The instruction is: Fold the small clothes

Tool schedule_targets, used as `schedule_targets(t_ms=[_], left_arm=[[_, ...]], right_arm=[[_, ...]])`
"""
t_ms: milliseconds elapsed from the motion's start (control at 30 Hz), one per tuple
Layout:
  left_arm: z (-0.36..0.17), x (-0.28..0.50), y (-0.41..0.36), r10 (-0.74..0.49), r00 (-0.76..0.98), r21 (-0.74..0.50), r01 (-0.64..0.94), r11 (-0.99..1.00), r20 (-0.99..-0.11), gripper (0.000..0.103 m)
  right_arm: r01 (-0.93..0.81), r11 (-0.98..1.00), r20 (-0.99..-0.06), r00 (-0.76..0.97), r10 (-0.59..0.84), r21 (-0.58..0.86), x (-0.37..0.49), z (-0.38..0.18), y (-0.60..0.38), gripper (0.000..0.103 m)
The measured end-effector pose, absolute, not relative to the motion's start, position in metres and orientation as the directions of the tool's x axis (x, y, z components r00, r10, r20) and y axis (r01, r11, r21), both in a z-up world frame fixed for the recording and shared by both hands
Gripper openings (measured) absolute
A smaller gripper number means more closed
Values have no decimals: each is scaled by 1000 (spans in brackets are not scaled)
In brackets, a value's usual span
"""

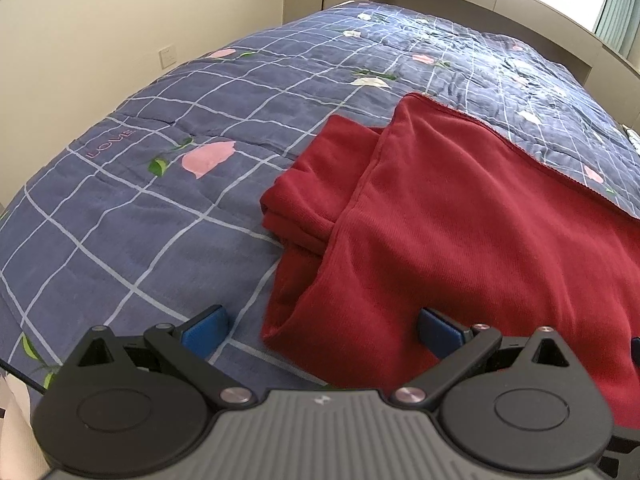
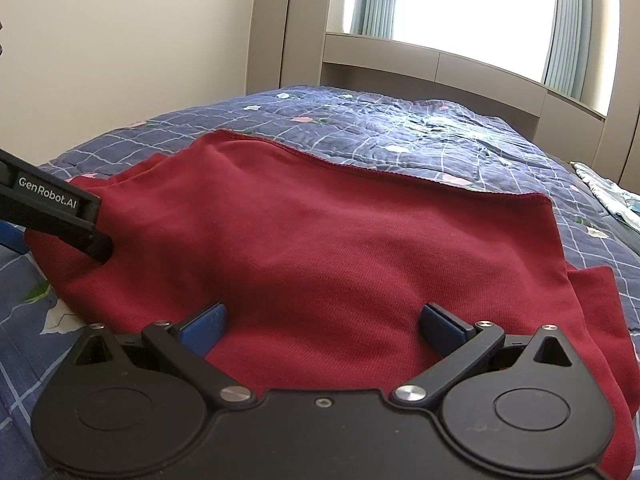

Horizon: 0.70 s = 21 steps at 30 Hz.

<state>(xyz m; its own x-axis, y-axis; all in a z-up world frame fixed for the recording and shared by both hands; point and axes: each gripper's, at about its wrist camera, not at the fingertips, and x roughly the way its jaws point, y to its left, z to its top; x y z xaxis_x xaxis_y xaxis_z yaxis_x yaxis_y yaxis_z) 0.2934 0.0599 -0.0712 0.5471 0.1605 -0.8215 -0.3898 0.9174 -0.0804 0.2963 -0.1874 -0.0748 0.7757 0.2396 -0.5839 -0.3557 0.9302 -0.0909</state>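
Observation:
A dark red knit garment (image 1: 460, 220) lies on the bed, its left sleeve folded into a bundle (image 1: 316, 184) under the body panel. In the right wrist view the same red garment (image 2: 320, 240) spreads wide, with a stitched hem along its far edge. My left gripper (image 1: 322, 330) is open, low over the garment's near left corner, one blue pad (image 1: 204, 334) over the quilt and the other over red cloth. My right gripper (image 2: 322, 326) is open above the garment's near middle. The left gripper's black finger (image 2: 52, 208) shows at the left edge of the right wrist view.
A blue checked quilt (image 1: 160, 208) with pink flowers covers the bed. Beige walls and a headboard ledge (image 2: 400, 56) stand behind, with a curtained window (image 2: 480, 4). A light patterned cloth (image 2: 612, 196) lies at the bed's far right.

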Motion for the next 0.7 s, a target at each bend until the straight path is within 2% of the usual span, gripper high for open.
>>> schedule_targets(t_ms=[400, 567, 633, 667, 700], left_arm=[[-67, 292, 61, 119, 574, -117, -357, 927, -810, 102], [-61, 279, 65, 31, 657, -240, -320, 917, -754, 89], [-64, 277, 71, 22, 664, -269, -333, 904, -747, 74], [-66, 275, 76, 20, 665, -287, -349, 892, -746, 71], [-67, 274, 81, 15, 668, -307, -361, 881, -744, 62]], right_arm=[[-356, 930, -583, 777, 239, -92, 296, -75, -187, 103], [-356, 930, -583, 777, 239, -92, 296, -74, -187, 103], [-356, 930, -582, 777, 240, -91, 296, -74, -188, 103], [-355, 930, -582, 777, 240, -91, 296, -74, -187, 103], [-355, 930, -581, 777, 241, -90, 296, -73, -187, 103]])
